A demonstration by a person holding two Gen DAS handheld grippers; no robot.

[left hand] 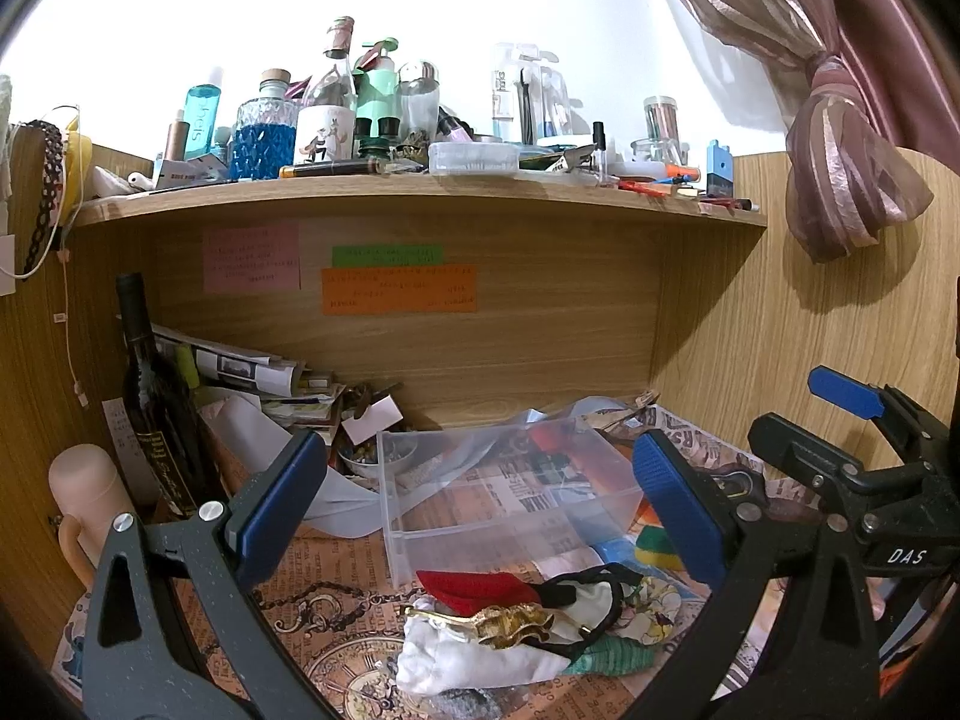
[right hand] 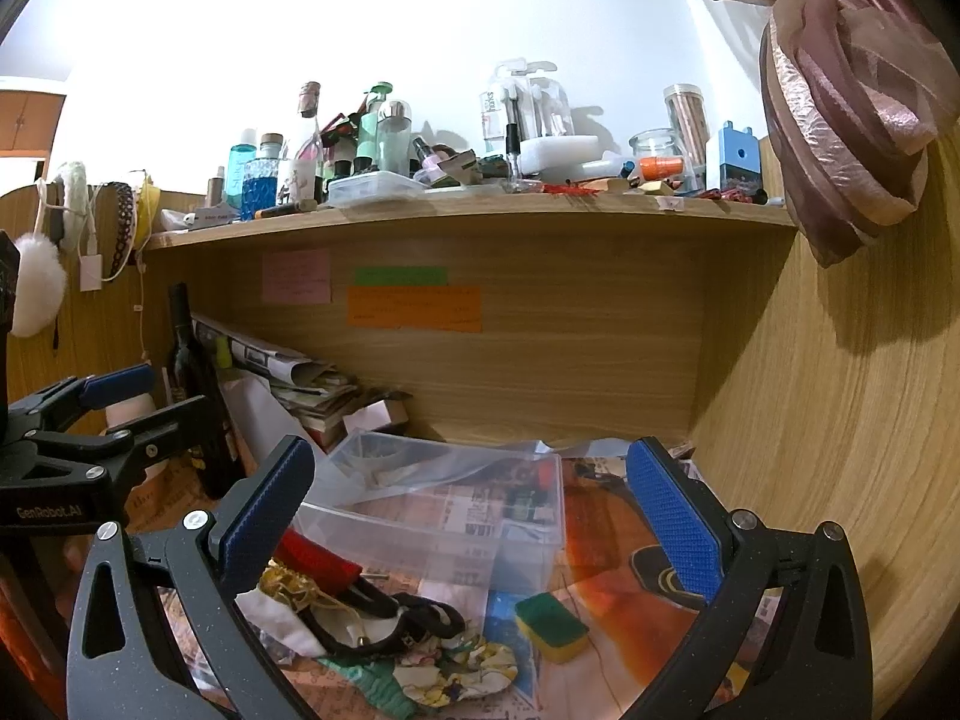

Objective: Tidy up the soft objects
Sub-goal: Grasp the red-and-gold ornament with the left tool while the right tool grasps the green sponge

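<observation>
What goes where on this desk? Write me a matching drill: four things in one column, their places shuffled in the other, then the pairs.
Things:
1. sponge
2. clear plastic bin
3. wine bottle
4. orange note

Places:
A. stuck on the back panel under the shelf
B. standing upright in the left corner
C. lying on the printed paper, right of the fabric pile
D. in the middle of the desk, behind the fabric pile

Pairs: 1-C, 2-D, 3-B, 4-A
</observation>
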